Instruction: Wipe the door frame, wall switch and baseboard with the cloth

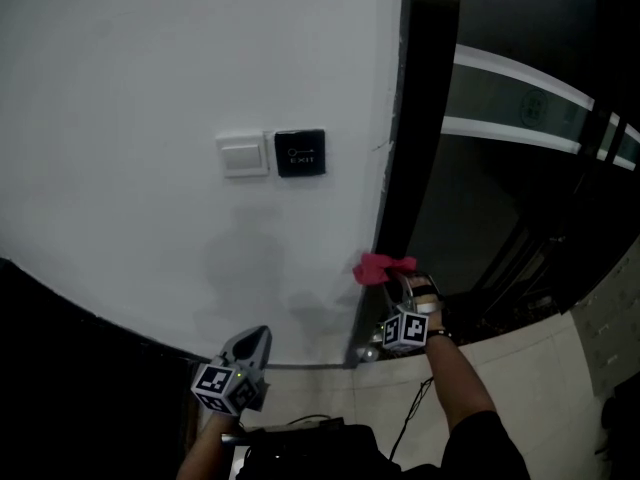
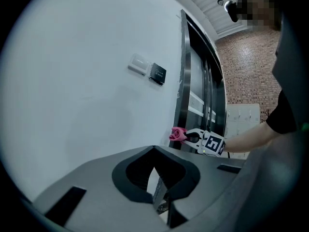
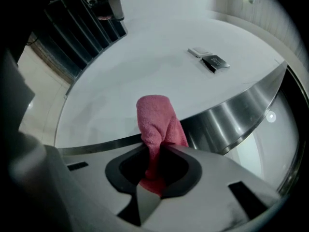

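My right gripper (image 1: pixel 393 280) is shut on a pink cloth (image 1: pixel 380 267) and holds it against the metal door frame (image 1: pixel 395 198), low on the frame's edge. From the right gripper view the cloth (image 3: pixel 158 124) stands up between the jaws, with the frame (image 3: pixel 241 115) just behind it. A white wall switch (image 1: pixel 243 155) and a black exit button (image 1: pixel 300 153) sit on the white wall higher up to the left. My left gripper (image 1: pixel 252 340) hangs low by the wall, shut and empty. The dark baseboard (image 1: pixel 300 365) runs along the wall's foot.
A dark glass door (image 1: pixel 500 168) with pale stripes fills the right side. Pale floor tiles (image 1: pixel 540 368) lie below it. A black cable (image 1: pixel 410 418) trails over the floor near my arm. A brick wall (image 2: pixel 246 71) stands beyond the doorway.
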A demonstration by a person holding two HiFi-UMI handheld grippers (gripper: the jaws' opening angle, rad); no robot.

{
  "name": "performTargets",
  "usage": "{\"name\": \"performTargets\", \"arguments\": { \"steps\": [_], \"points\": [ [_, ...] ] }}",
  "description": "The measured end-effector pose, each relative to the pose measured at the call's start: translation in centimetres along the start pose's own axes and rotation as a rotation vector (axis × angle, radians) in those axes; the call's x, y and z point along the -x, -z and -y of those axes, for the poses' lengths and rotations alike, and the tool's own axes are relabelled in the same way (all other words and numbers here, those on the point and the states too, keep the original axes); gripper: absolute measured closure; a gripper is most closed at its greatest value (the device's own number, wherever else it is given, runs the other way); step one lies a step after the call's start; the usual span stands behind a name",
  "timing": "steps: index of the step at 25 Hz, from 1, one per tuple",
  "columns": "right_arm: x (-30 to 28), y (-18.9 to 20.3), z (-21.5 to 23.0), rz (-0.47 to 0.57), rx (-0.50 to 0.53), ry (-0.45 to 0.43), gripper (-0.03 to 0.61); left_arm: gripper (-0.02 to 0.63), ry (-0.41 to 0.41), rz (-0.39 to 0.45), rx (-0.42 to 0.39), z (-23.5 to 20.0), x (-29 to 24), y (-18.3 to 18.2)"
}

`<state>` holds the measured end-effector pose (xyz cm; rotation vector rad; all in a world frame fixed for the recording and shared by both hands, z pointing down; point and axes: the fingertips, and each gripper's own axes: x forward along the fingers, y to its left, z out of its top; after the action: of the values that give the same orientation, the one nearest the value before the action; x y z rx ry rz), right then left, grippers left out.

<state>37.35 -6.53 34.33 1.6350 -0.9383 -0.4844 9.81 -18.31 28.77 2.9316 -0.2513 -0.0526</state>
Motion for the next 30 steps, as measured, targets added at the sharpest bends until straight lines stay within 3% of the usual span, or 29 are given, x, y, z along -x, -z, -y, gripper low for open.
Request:
{"name": "performTargets", "arguments": {
  "steps": [9, 14, 20, 22, 28, 30],
  "points": [
    [-1.1, 1.7, -5.8, -0.048, 0.009, -0.141, 0.512, 0.611, -0.058, -0.016, -0.02, -0.4, 1.9, 0.4],
    [-1.3, 1.9, -7.3, -0.077, -0.086, -0.204, 0.512, 0.611, -0.095, -0.02, -0.037, -0.4, 2.6, 0.7],
    [0.2, 1.2, -5.4, -0.009, -0.203, -0.231, 0.512, 0.611, -0.164, 0.009, -0.058, 0.7, 3.7, -0.1],
    [1.3, 0.9, -4.9, 0.025, -0.297, -0.24, 0.512, 0.611, -0.188, 0.03, -0.056, 1.1, 4.4, -0.6],
    [5.8, 0.8, -2.1, 0.132, -0.789, -0.212, 0.512, 0.611, -0.214, 0.065, -0.051, 2.4, 5.9, -0.9],
    [7.7, 1.0, -1.3, 0.17, -0.883, -0.196, 0.513, 0.611, -0.203, 0.07, -0.049, 2.8, 6.4, -0.7]
  ]
}}
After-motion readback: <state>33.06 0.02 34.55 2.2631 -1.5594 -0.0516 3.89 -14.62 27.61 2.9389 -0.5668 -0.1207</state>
